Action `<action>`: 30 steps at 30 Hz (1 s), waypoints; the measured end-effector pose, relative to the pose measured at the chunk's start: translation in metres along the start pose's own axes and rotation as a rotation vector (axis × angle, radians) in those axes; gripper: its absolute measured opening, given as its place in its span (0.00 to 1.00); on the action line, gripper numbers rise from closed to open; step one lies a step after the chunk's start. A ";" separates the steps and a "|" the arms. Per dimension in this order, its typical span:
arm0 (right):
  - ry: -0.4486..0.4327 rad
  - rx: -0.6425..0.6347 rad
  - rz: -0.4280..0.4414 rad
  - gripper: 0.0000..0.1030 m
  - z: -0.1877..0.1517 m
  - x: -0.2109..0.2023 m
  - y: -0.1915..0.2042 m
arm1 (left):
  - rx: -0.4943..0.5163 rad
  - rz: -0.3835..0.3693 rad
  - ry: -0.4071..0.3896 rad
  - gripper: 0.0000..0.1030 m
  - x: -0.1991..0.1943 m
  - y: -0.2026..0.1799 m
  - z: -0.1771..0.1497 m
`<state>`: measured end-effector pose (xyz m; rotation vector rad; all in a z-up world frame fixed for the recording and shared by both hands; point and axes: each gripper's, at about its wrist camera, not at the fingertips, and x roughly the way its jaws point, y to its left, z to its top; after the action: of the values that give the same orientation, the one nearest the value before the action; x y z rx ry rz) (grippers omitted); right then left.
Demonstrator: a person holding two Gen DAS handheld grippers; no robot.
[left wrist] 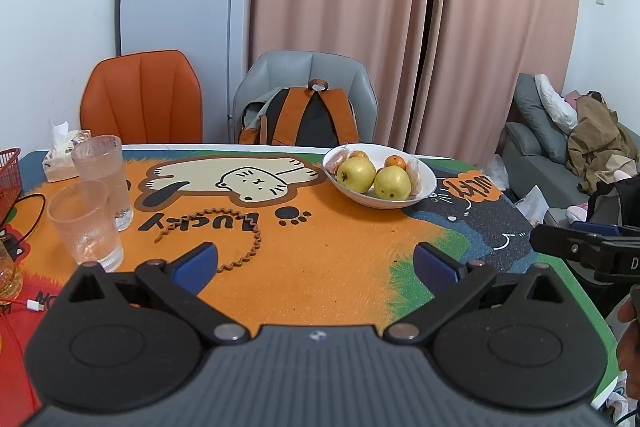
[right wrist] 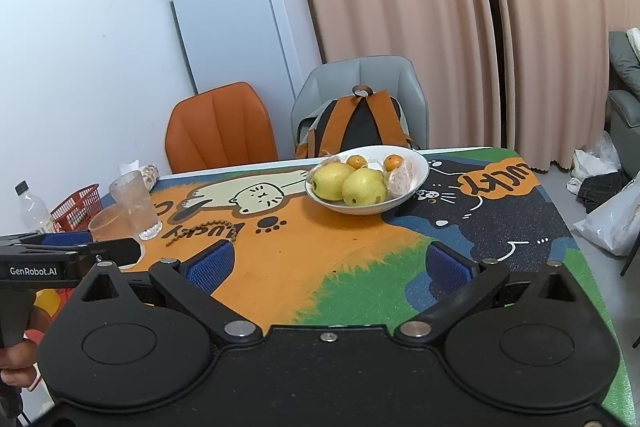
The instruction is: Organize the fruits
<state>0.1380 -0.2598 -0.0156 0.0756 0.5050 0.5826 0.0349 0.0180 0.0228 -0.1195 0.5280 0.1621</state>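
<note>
A white bowl point(left wrist: 426, 187) point(right wrist: 416, 183) stands on the far side of the table. It holds two yellow pears point(left wrist: 356, 174) point(right wrist: 364, 187), two small oranges point(left wrist: 395, 161) point(right wrist: 393, 161) and plastic-wrapped pinkish fruit point(left wrist: 413, 174) point(right wrist: 400, 179). My left gripper point(left wrist: 316, 265) hovers open over the near orange part of the mat, well short of the bowl, with nothing between its blue pads. My right gripper point(right wrist: 328, 263) is also open and empty, over the orange and green mat. Each gripper shows at the edge of the other's view.
Two clear ribbed glasses point(left wrist: 102, 179) point(right wrist: 136, 205) stand at the left, with a red basket point(right wrist: 76, 205), a tissue box point(left wrist: 60, 163) and a plastic bottle point(right wrist: 32, 211). A brown wavy cord point(left wrist: 240, 243) lies on the mat. Orange and grey chairs with a backpack point(left wrist: 304, 119) stand behind the table.
</note>
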 end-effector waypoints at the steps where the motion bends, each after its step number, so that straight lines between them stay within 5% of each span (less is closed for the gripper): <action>1: 0.000 -0.003 -0.002 1.00 0.000 0.000 0.001 | 0.000 -0.001 0.001 1.00 0.000 0.000 0.000; 30: 0.000 -0.013 -0.005 1.00 -0.001 0.000 0.004 | -0.005 -0.007 0.007 1.00 -0.001 -0.001 -0.007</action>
<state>0.1355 -0.2564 -0.0153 0.0623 0.5010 0.5810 0.0310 0.0157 0.0170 -0.1269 0.5346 0.1563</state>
